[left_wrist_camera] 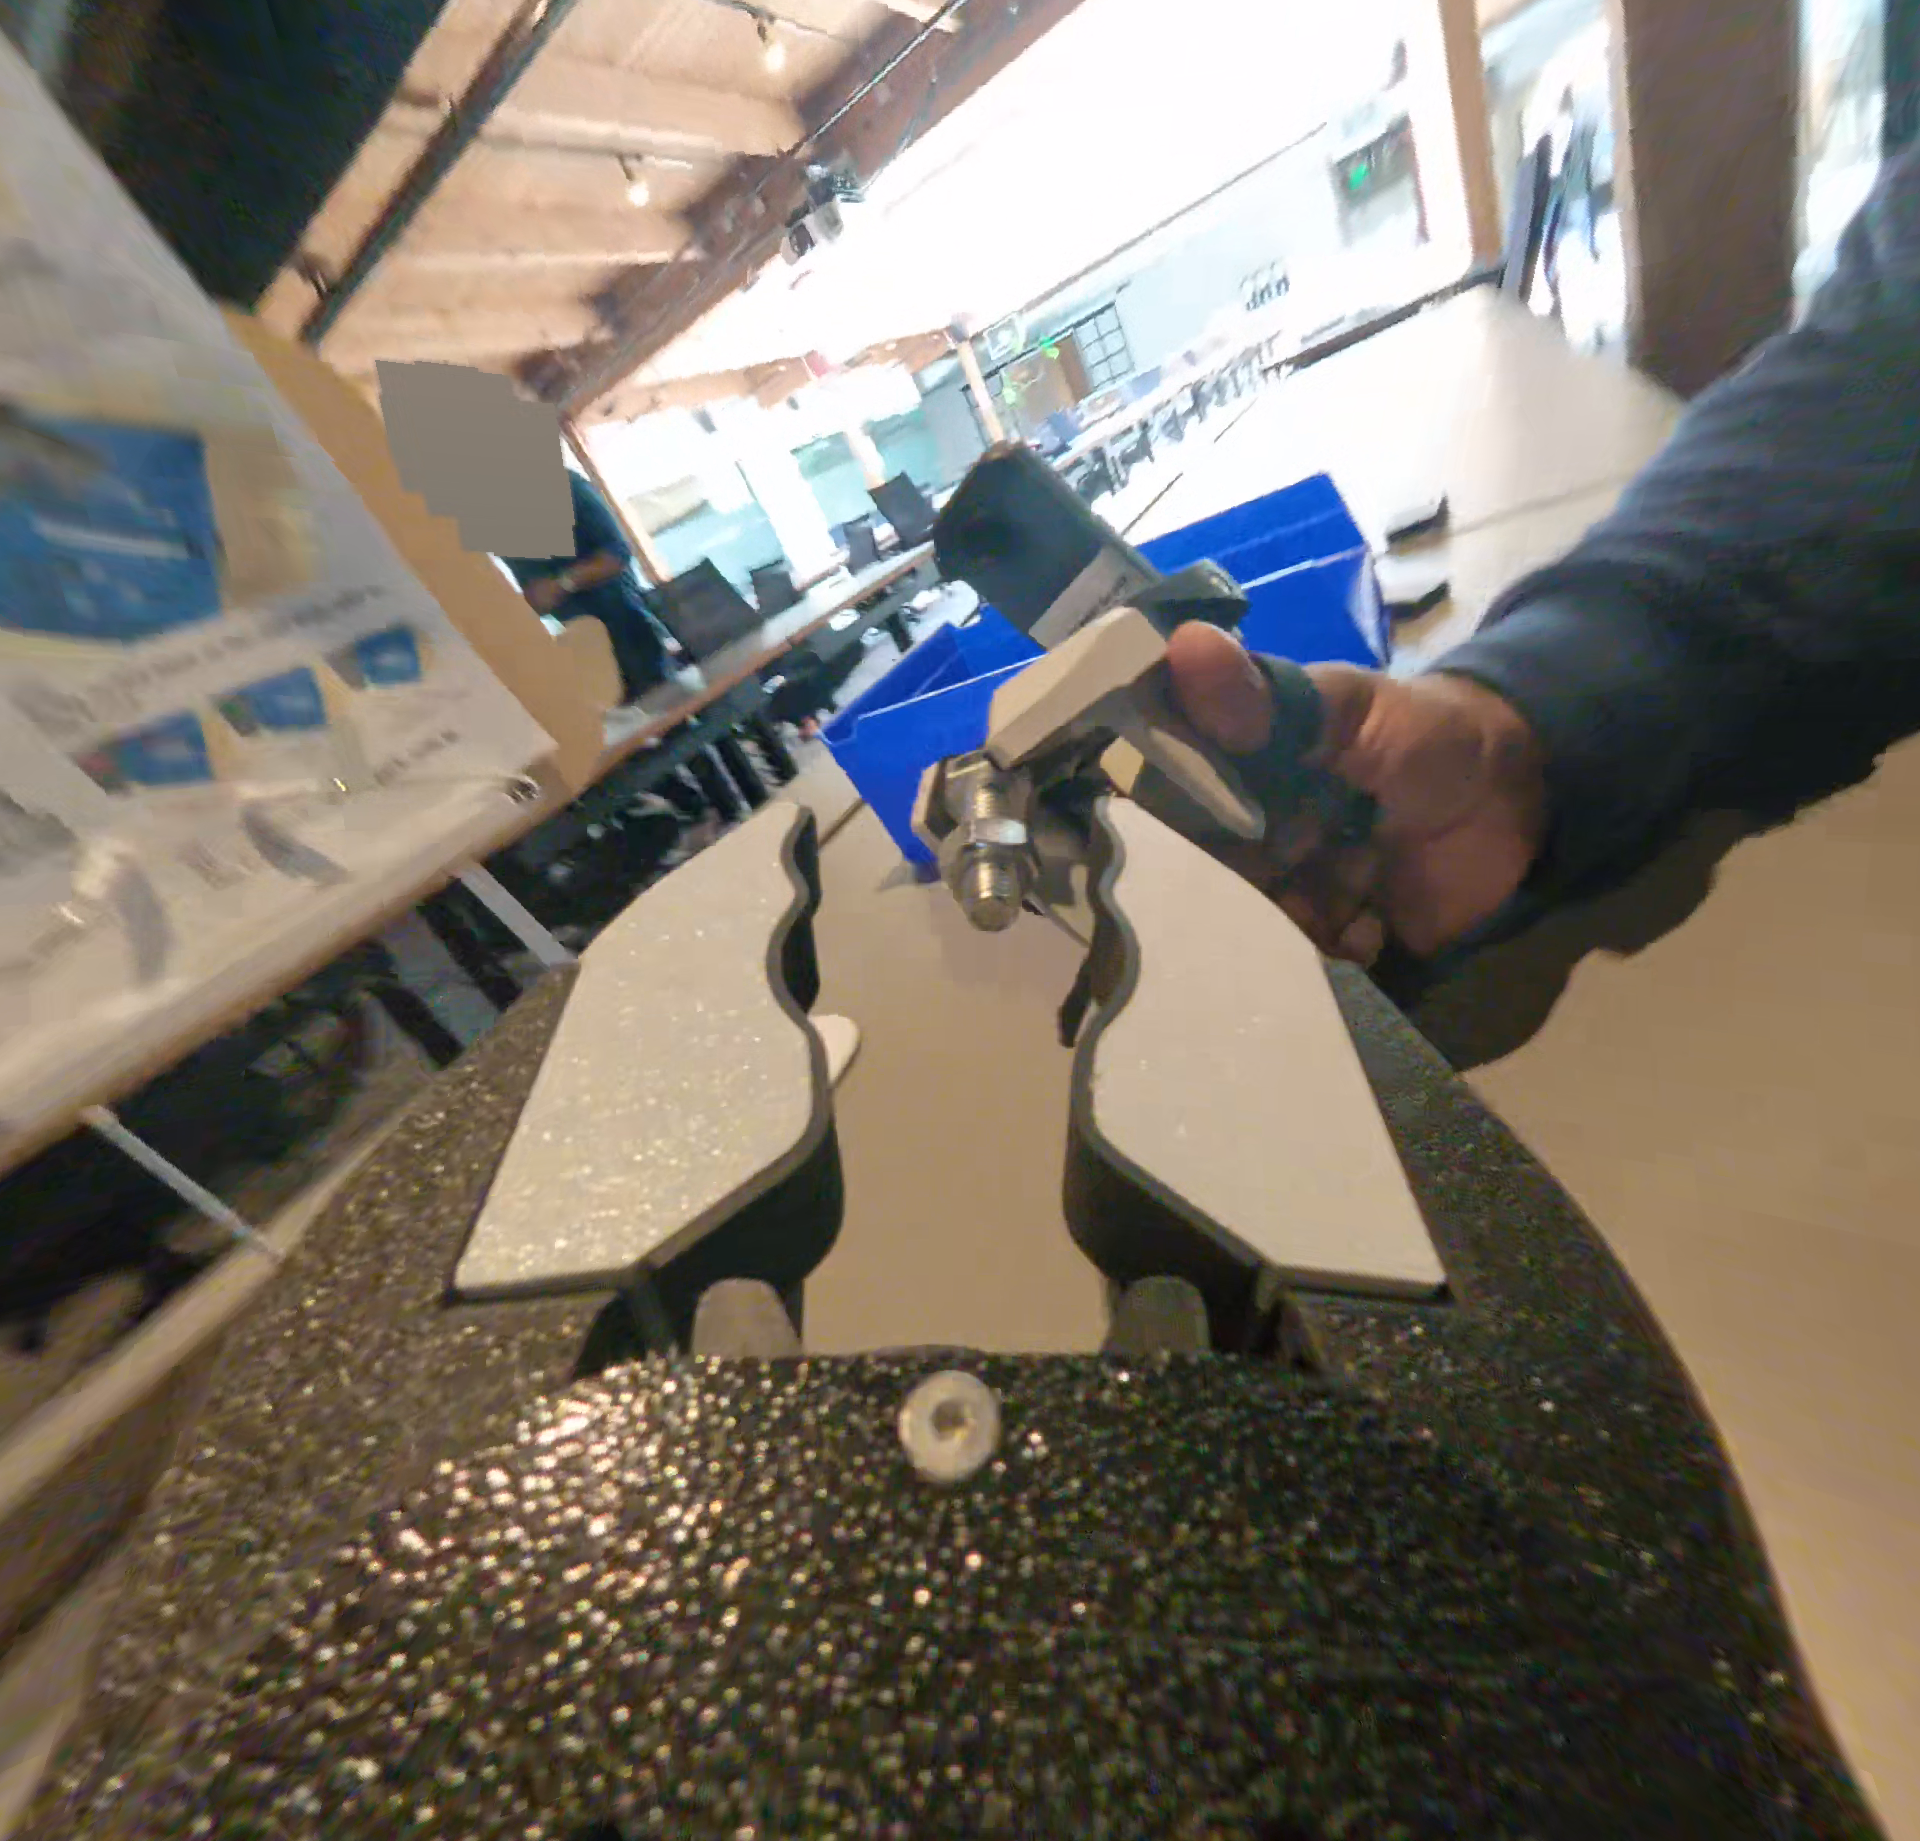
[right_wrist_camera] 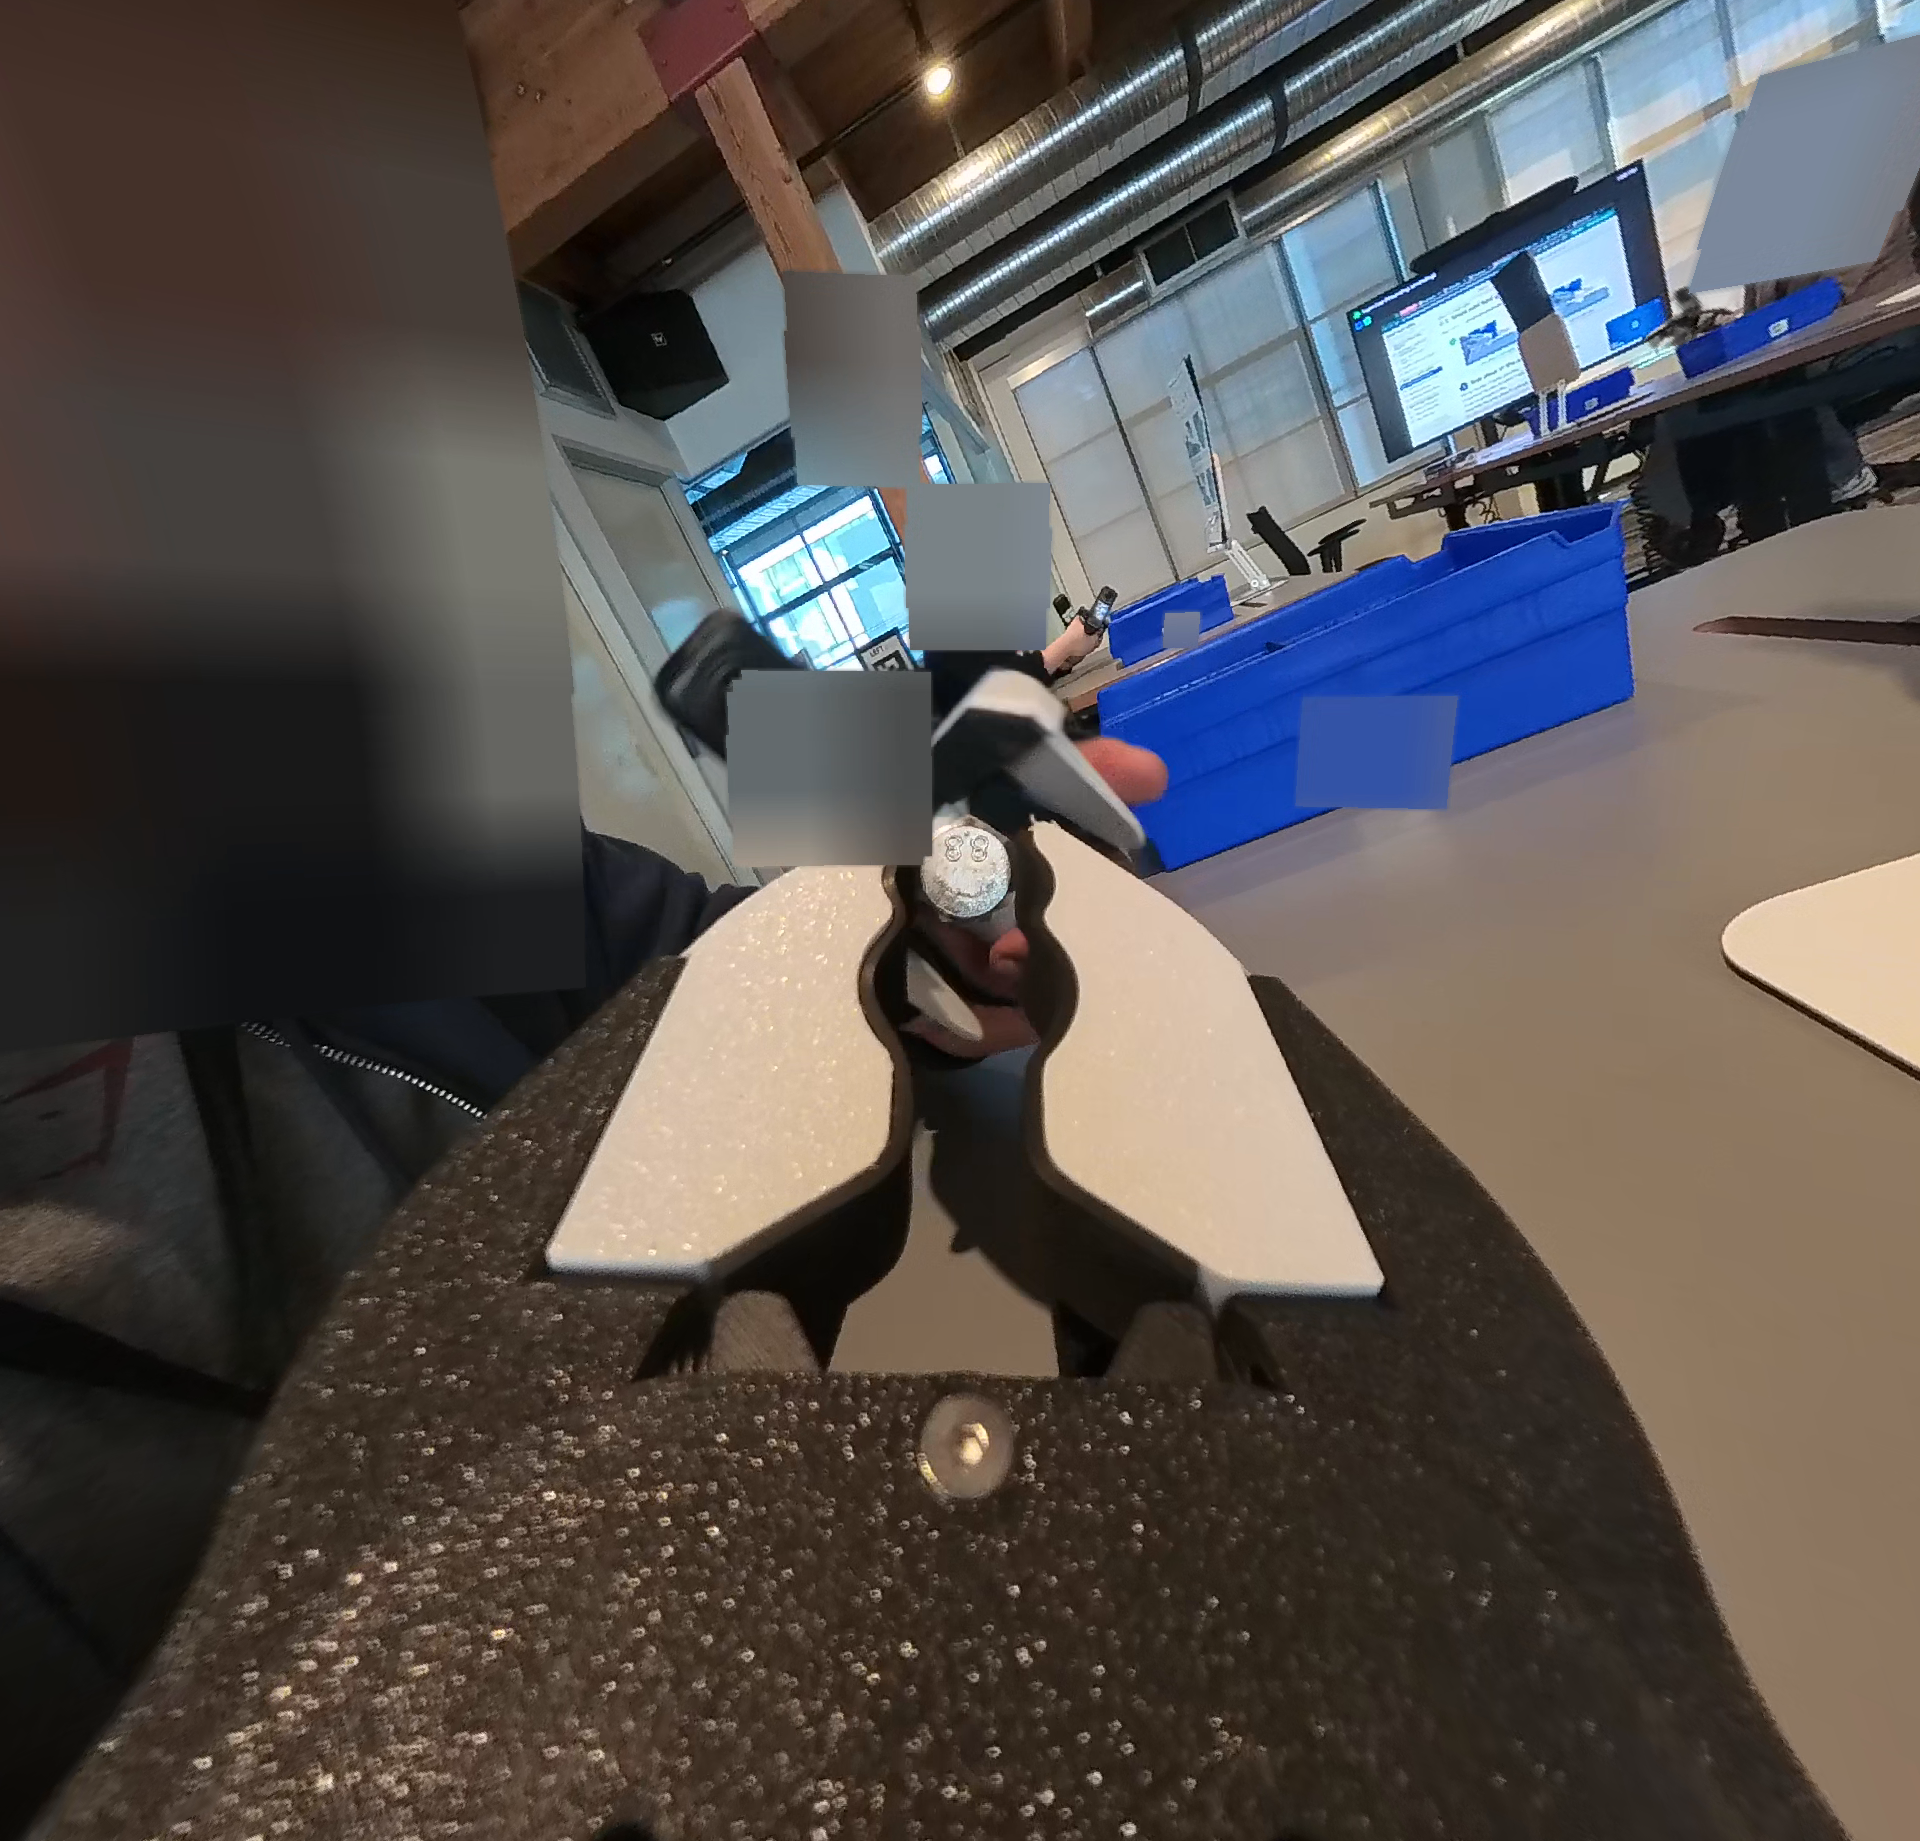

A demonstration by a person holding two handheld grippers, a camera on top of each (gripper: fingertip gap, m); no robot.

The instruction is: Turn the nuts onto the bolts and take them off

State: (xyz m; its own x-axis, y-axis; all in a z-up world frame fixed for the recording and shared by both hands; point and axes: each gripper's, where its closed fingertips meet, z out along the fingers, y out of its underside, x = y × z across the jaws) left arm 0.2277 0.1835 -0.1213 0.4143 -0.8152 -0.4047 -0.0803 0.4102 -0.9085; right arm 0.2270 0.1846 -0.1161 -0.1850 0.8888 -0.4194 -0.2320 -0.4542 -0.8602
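Observation:
My right gripper is shut on the head of a silver bolt and holds it above the grey table. In the left wrist view the bolt's threaded end points at the camera, with a hex nut partway along the thread. The right gripper holds the bolt from behind, with a hand around it. My left gripper is open. Its tips stand to either side of the nut, apart from it. One of its white fingers shows beyond the bolt in the right wrist view.
A blue bin stands on the table behind the bolt and also shows in the right wrist view. A white mat lies at the right. A printed sheet on a board leans at the left. Further tables, chairs and a screen stand behind.

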